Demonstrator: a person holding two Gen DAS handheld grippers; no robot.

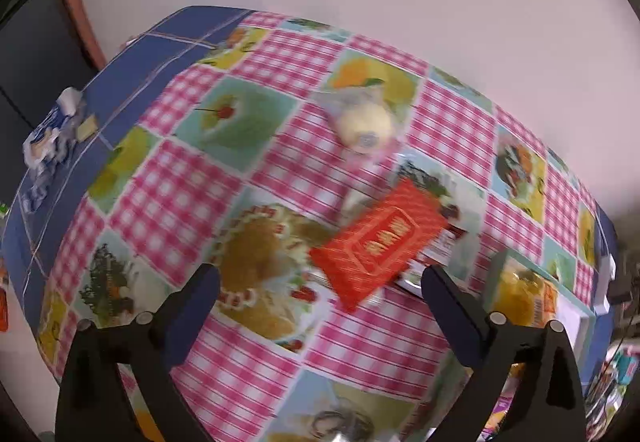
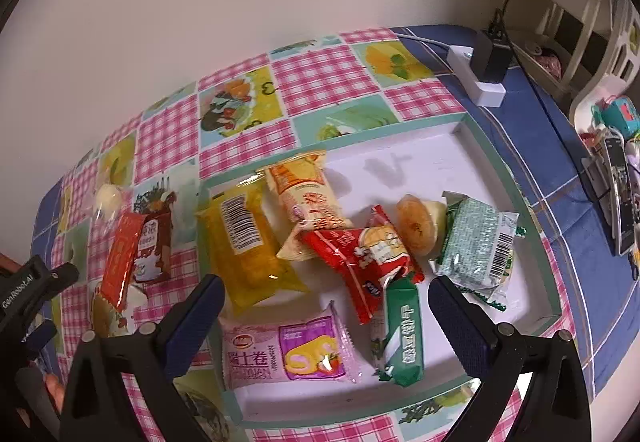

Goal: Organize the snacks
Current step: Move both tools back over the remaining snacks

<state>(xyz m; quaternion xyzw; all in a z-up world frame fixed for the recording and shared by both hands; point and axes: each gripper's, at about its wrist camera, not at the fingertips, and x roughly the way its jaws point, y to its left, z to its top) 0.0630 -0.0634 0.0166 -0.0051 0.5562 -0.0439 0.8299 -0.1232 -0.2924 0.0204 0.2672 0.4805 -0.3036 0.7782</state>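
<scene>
Several glossy crinkled snack packets (image 2: pixel 248 242) fill a shallow rectangular tray (image 2: pixel 516 190).

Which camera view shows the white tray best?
The right wrist view: nearly the whole white tray shows there, green rim and snack packets inside. The left wrist view catches only one blurred corner of it at the right edge.

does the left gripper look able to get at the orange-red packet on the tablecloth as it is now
Probably yes. The left gripper is open and empty, and the orange-red packet lies just ahead of its fingertips, on top of another wrapper, with nothing covering it. The picture is blurred, so the exact alignment is unclear.
</scene>
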